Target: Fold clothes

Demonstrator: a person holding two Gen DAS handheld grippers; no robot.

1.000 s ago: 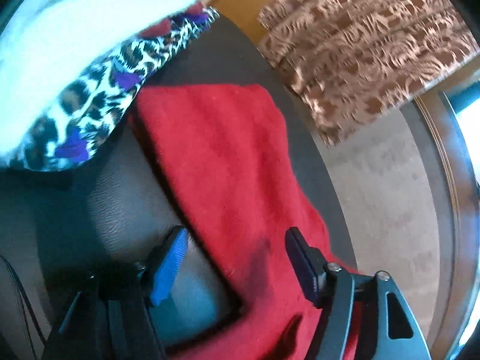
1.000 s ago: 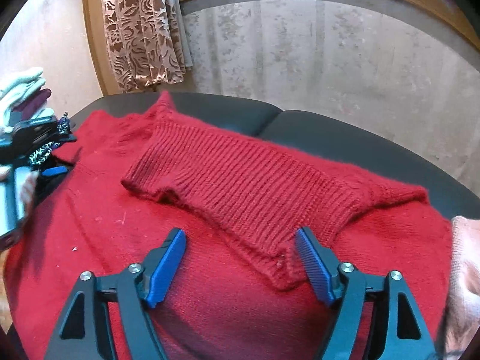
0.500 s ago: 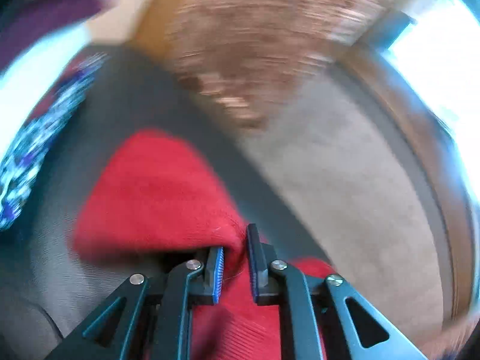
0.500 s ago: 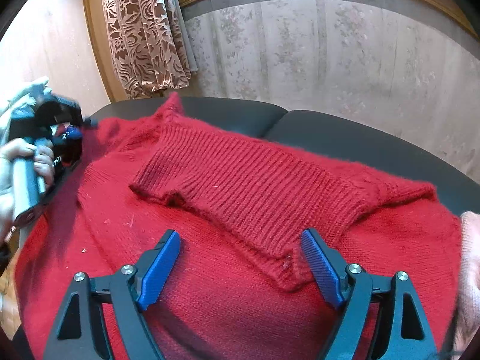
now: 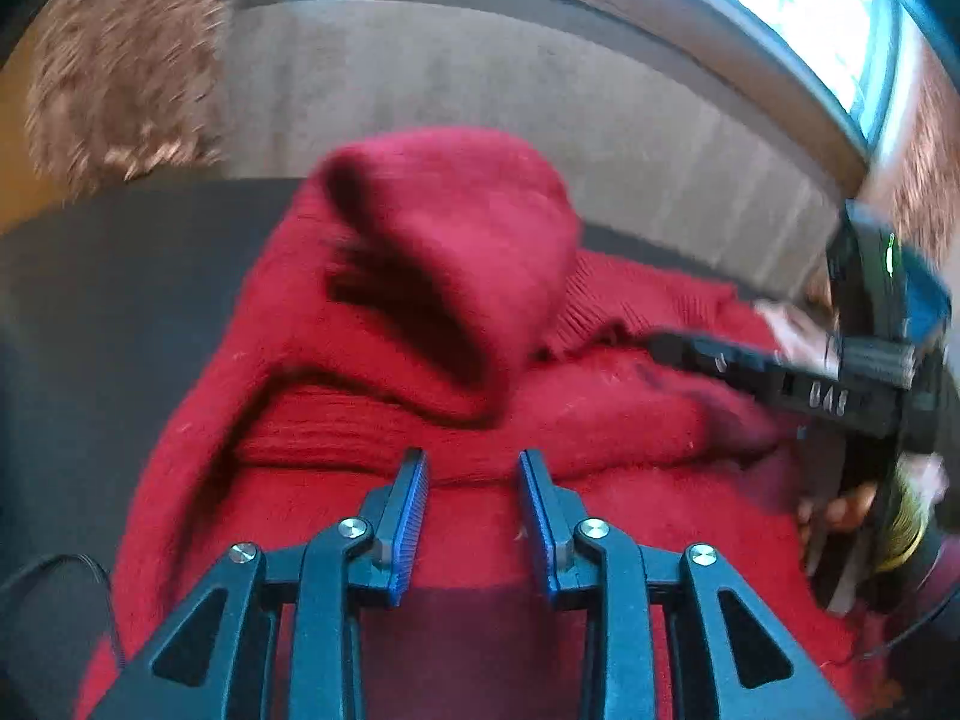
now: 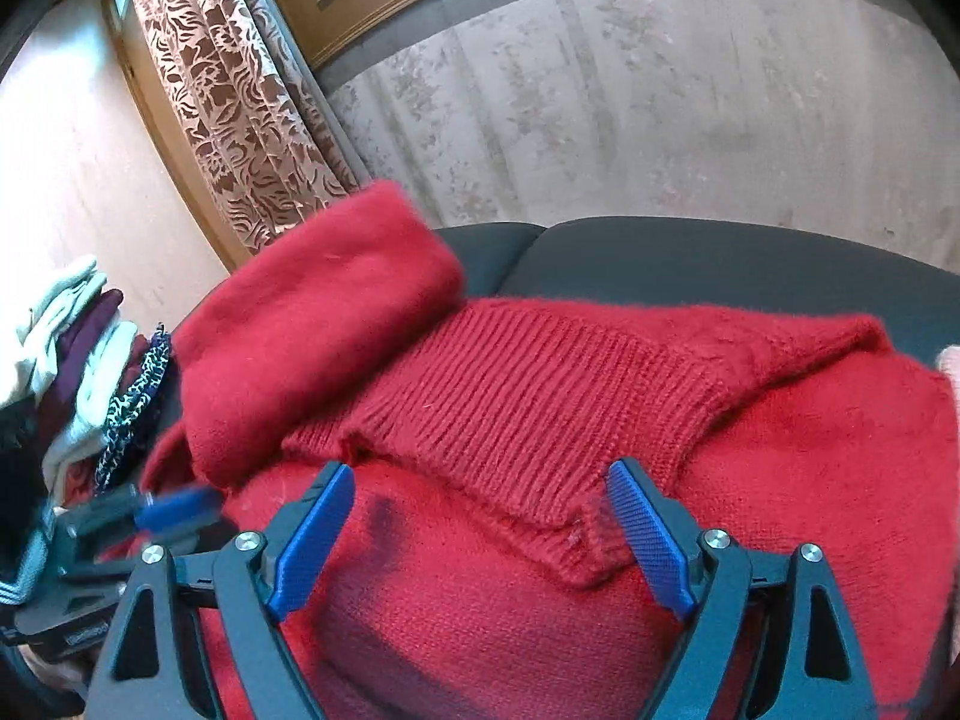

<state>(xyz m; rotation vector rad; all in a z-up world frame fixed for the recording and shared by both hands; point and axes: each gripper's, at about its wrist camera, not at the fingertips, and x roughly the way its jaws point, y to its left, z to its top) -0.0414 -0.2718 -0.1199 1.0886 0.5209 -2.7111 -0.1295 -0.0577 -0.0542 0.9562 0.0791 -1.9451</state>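
A red knitted sweater (image 5: 630,510) (image 6: 810,432) lies spread on a dark cushion. One sleeve (image 6: 312,330) (image 5: 444,252) is folded over onto its body, next to the ribbed band (image 6: 540,396). My left gripper (image 5: 471,462) hovers over the sweater's body; its jaws are opening and nothing is pinched between them. It also shows blurred at the lower left of the right wrist view (image 6: 168,510). My right gripper (image 6: 480,474) is held over the edge of the ribbed band, jaws wide and still opening, pads clear of the knit. From the left wrist view the right gripper (image 5: 780,372) comes in from the right, held by a hand.
A pile of folded clothes (image 6: 78,372) in pale, purple and leopard print sits at the left. The dark seat cushion (image 6: 720,258) (image 5: 120,300) runs back to a grey wall. A patterned curtain (image 6: 240,108) hangs at the back left. A pink garment (image 6: 951,372) touches the right edge.
The left gripper shut on the sleeve, swung it over onto the sweater's body while rolling, then let it go. The right gripper's jaws widened a little and shifted slightly.
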